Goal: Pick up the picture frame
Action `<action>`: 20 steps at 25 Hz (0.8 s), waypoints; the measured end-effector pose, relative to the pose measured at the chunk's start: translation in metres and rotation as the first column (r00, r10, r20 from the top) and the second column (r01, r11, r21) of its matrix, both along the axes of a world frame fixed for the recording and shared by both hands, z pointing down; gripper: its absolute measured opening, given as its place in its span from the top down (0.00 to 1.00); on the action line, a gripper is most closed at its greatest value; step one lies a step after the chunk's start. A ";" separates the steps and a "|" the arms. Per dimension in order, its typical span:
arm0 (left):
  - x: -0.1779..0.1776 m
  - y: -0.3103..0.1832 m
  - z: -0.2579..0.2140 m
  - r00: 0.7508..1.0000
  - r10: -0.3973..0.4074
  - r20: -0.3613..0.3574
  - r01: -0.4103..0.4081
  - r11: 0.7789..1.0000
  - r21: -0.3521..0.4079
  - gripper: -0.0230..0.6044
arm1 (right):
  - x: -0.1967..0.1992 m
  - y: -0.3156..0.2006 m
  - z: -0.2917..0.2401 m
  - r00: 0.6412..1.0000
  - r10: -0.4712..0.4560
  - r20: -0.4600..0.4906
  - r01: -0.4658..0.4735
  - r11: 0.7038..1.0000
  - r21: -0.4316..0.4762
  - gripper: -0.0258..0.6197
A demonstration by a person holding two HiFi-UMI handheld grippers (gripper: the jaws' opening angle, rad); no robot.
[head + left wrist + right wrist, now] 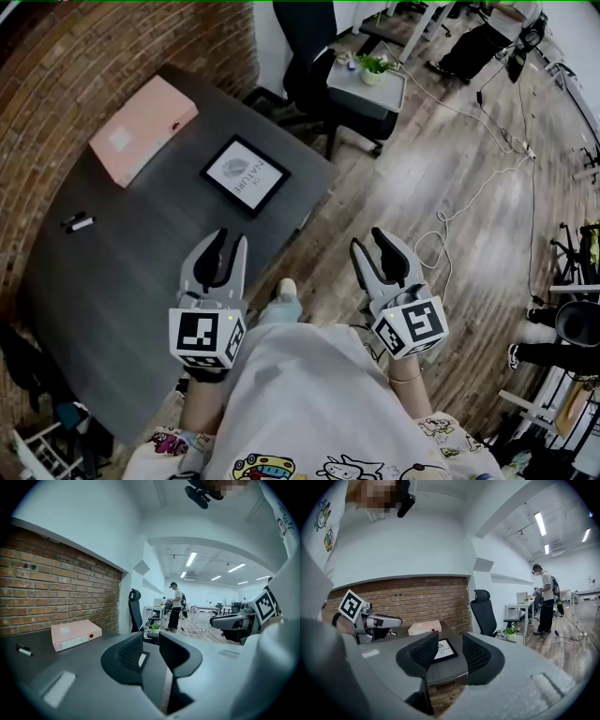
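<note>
Left gripper (222, 234) over the counter (131, 281) by its near edge, jaws apart, empty, right gripper (367, 239) over open wood floor (450, 169), jaws apart, empty, picture frame (245, 174) flat near the counter's far corner, print reading "NATURE", pink binder (142, 128) beyond.

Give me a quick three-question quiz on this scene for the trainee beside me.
1. True or false: the picture frame stands upright on the table.
2. Which gripper holds something? A) left gripper B) right gripper C) neither
3. Name the pink thing lying on the table beyond the frame.
Key: 1. False, it lies flat. 2. C, both have their jaws apart and empty. 3. The pink binder.
</note>
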State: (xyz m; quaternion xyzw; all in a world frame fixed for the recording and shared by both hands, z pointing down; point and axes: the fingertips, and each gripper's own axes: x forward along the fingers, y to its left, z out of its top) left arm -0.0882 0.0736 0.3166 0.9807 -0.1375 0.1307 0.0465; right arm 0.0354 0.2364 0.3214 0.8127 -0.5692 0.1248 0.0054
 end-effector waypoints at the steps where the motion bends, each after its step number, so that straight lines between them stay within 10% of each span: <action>1: 0.003 -0.005 0.001 1.000 0.001 0.000 -0.001 1.000 -0.008 0.78 | 0.003 -0.006 -0.001 1.000 -0.002 0.001 0.002 1.000 -0.004 0.72; 20: 0.007 -0.054 0.032 0.987 -0.162 0.009 0.162 0.982 -0.097 0.68 | 0.043 -0.108 0.024 0.980 -0.196 0.026 0.197 0.978 -0.062 0.66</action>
